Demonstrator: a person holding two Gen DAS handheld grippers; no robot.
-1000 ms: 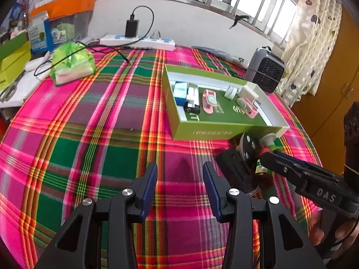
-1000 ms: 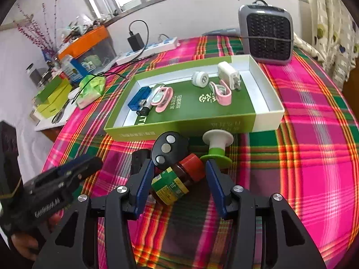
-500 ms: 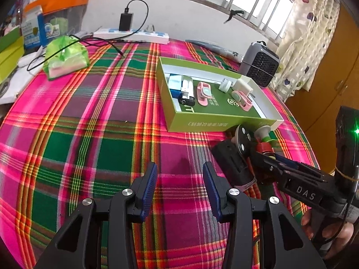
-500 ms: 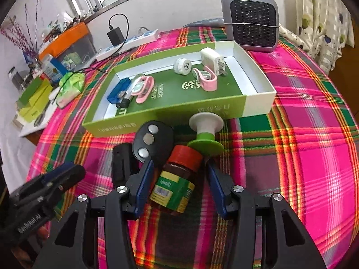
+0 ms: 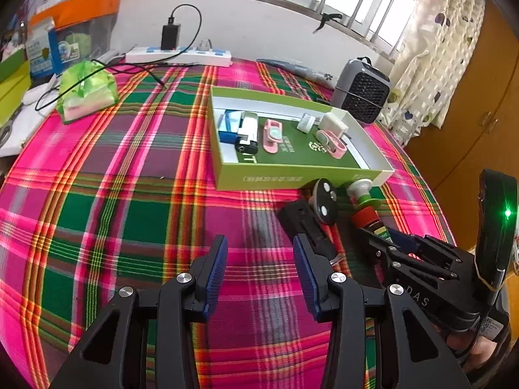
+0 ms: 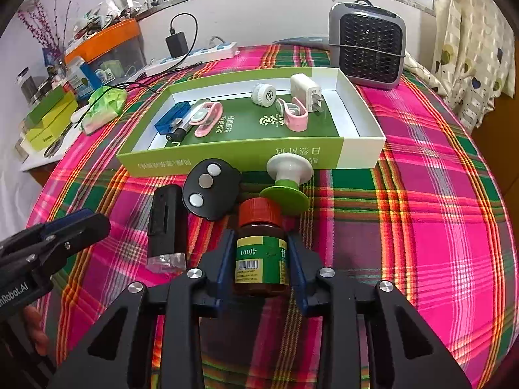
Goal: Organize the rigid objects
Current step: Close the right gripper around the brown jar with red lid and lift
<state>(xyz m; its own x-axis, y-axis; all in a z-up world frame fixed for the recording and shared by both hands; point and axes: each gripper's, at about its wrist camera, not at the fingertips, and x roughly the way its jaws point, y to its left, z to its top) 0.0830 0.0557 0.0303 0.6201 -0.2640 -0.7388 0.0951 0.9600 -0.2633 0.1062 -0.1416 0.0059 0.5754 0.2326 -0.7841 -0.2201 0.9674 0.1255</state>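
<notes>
A brown pill bottle (image 6: pixel 262 253) with a red cap lies on the plaid cloth between the fingers of my right gripper (image 6: pixel 261 259), which is shut on it. Beyond it lie a black key fob (image 6: pixel 211 193), a black rectangular device (image 6: pixel 167 223) and a green-and-white knob (image 6: pixel 287 178). Behind these sits a green box (image 6: pixel 227 154) holding several small items. My left gripper (image 5: pixel 259 265) is open and empty over bare cloth, left of the black device (image 5: pixel 305 223). The bottle's cap (image 5: pixel 366 217) and the right gripper (image 5: pixel 389 246) show at its right.
A grey fan heater (image 6: pixel 368 52) stands behind the box's right end. A power strip (image 6: pixel 194 56) with a charger, a green bag (image 6: pixel 103 107) and stacked boxes (image 6: pixel 48 116) lie at the back left. The table edge curves down on the right.
My right gripper moved forward around the pill bottle and closed on it; the bottle now lies straight between the fingers. The left gripper stayed open and shifted only slightly.
</notes>
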